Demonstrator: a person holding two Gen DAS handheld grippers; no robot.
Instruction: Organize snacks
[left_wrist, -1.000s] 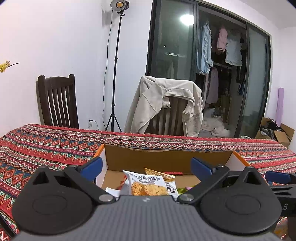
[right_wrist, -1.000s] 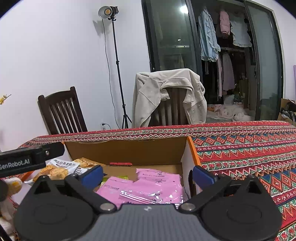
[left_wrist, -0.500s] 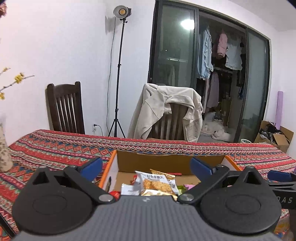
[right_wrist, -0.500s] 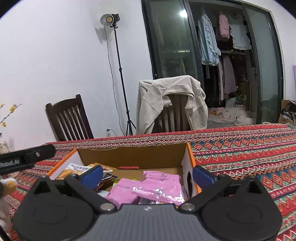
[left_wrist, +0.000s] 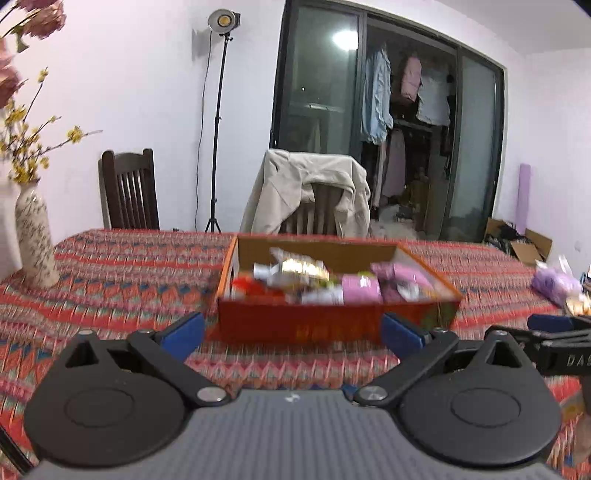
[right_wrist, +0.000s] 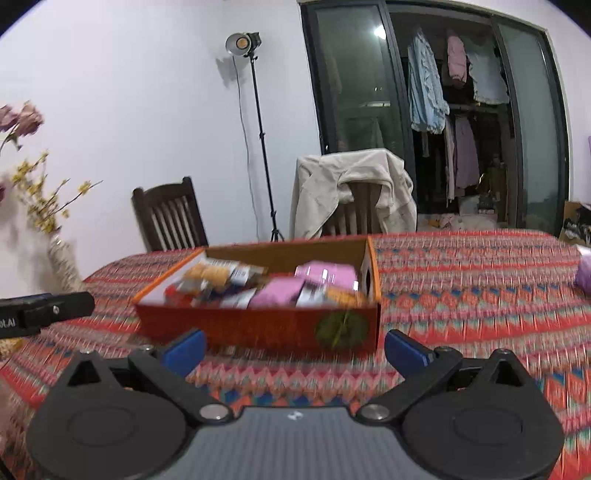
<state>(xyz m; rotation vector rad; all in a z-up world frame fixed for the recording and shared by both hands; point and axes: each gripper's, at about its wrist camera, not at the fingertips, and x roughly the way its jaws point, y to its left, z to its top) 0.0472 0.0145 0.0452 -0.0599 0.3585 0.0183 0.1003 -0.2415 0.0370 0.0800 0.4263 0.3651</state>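
1. At the near edge of the table, the left gripper (left_wrist: 291, 334) is held level with its jaws spread wide and nothing between them; the right gripper (right_wrist: 293, 349) is likewise released and empty.

2. From the left wrist view, the orange cardboard box (left_wrist: 295, 325) is seen at 12 o'clock, just beyond the fingertips and not touched by them. From the right wrist view the same box (right_wrist: 258, 328) sits at about 11 o'clock.

3. Inside the box, pink packets (right_wrist: 325, 275) are gathered toward its 3 o'clock side and biscuit-type packets (right_wrist: 212, 275) toward its 9 o'clock side. Labels cannot be read because of blur.

4. A loose purple packet (left_wrist: 552, 282) is noted on the patterned tablecloth (left_wrist: 110, 266) at 2 o'clock of the left gripper, well apart from the box. It is judged to be the remaining item, though this cannot be confirmed.

5. Recommended practice: the loose packet should be approached by the right gripper, being nearer; a flat edge should be pinched rather than the puffed middle, and it should be laid with the pink group.

6. A vase (left_wrist: 35, 240) stands at 10 o'clock; wide sweeps on that side are to be avoided.
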